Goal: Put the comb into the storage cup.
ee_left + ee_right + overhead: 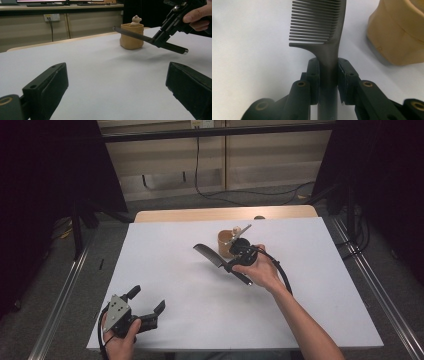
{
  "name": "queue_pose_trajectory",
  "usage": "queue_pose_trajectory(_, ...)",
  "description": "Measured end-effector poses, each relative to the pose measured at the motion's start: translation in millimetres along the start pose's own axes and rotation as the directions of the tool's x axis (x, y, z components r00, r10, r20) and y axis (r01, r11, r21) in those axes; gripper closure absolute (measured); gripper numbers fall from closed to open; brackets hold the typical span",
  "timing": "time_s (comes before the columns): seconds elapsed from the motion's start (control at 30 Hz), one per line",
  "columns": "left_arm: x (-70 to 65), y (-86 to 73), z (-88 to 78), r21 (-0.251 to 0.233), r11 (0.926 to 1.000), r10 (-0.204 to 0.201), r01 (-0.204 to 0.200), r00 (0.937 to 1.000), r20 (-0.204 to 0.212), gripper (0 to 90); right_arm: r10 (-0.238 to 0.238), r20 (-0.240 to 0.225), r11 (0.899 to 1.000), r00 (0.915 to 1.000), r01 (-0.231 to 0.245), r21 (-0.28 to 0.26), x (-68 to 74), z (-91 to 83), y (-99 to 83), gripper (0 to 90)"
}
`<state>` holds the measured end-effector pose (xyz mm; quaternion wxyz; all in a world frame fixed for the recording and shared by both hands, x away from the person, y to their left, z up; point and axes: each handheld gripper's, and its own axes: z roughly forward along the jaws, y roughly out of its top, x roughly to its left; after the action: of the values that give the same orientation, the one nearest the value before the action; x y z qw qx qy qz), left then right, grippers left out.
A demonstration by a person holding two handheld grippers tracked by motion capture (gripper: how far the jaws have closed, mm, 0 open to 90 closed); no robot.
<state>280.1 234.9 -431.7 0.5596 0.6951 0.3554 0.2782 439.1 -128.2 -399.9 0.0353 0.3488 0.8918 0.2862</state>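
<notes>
**Ana:** Comb [325, 37] first: where is it?

**Ben:** Black, held above the white table [200, 320] a little right of the middle, just left of and nearer than the tan pot [225, 245]. The right gripper [328, 71] is clamped on its handle just below the teeth, one pad on each side. In the high view the toothed end points left and far, and the handle's tip sticks out near the person's right hand [262, 270].

**Ana:** And the other one?

**Ben:** The left gripper [145, 302] sits at the near left corner, in the left hand [122, 340]; its jaws stand wide apart with nothing but bare table between them.

**Ana:** What about the surface and the room?

**Ben:** A plain white top, with a strip of pale wood [225, 213] showing along the far edge. Grey floor around it, metal rails down both sides, dark curtains left and right. Beyond the far edge there are light wooden panels with a black cable [196, 165] hanging down; the left gripper view shows a wall socket [51, 17] there too.

**Ana:** Anything in the pot?

**Ben:** It stands upright, far of centre. A small pale bear figure [136, 20] pokes up above its rim. From above, a thin pale stick seems to lean out of it to the right, though I cannot tell what that is.
</notes>
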Motion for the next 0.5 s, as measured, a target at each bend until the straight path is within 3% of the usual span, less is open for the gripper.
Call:
queue_pose_trajectory(0.1,-0.1,0.1,0.1,0.002,1.0000,0.002,-0.002,1.0000,0.004,4.5,0.001,-0.005,1.000,1.0000,-0.001,-0.009,1.0,0.1,-0.8,73.0)
queue_pose_trajectory(0.27,-0.1,0.0,-0.2,-0.002,1.0000,-0.003,0.003,1.0000,0.000,4.5,0.002,-0.002,0.998,1.0000,-0.002,-0.069,0.1,-3.6,-3.7,73.0)
queue_pose_trajectory(0.5,0.0,0.1,-0.4,0.003,1.0000,0.002,-0.002,1.0000,-0.001,4.5,0.005,-0.008,0.987,1.0000,-0.006,-0.163,-2.6,-8.9,-7.4,73.0)
